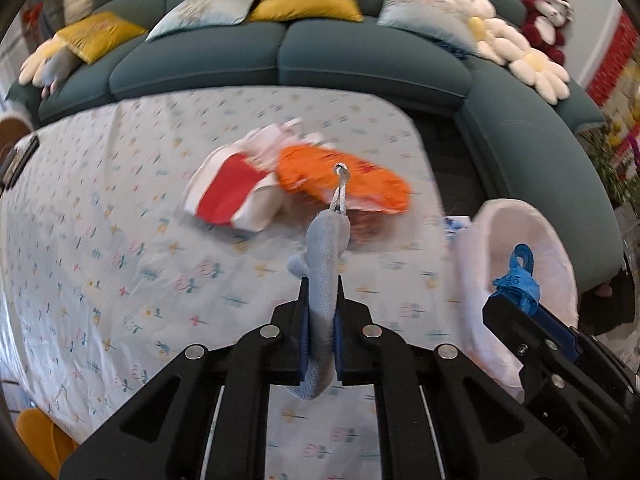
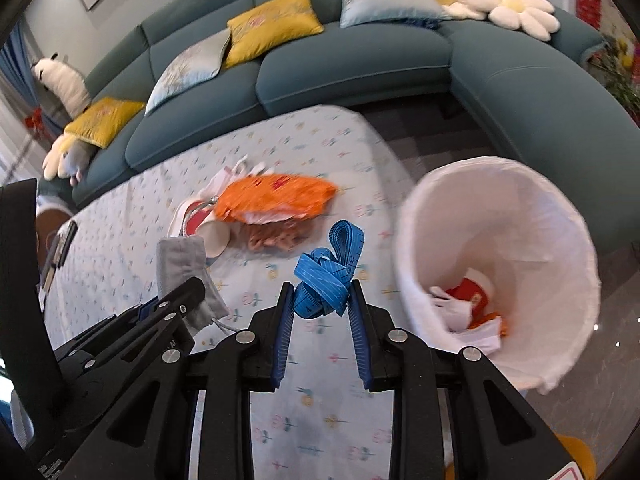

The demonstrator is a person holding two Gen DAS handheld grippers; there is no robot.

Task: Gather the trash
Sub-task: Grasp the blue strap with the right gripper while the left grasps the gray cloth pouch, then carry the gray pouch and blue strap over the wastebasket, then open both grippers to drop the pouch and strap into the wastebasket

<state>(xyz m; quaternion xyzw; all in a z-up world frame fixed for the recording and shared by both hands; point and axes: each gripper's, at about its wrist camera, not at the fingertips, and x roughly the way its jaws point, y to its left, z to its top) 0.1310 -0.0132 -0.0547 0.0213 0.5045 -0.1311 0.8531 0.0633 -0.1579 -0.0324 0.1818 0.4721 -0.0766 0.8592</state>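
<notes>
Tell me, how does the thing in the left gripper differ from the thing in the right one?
The left gripper is shut on a grey plush keychain, soft and fuzzy, with a silver cord and ring on top. The right gripper is shut on a blue tape measure, a flat printed ribbon bunched into loops. The plush is one solid piece; the tape is tangled. Both are held above the flowered tablecloth.

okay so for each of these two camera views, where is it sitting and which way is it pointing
Left wrist: on the left gripper, facing the sofa across the table; its fingers clamp a grey plush keychain.
Right wrist: on the right gripper, facing the same way; its fingers hold a blue tape measure.
Shared: orange wrapper, white bin, each other's gripper.
</notes>
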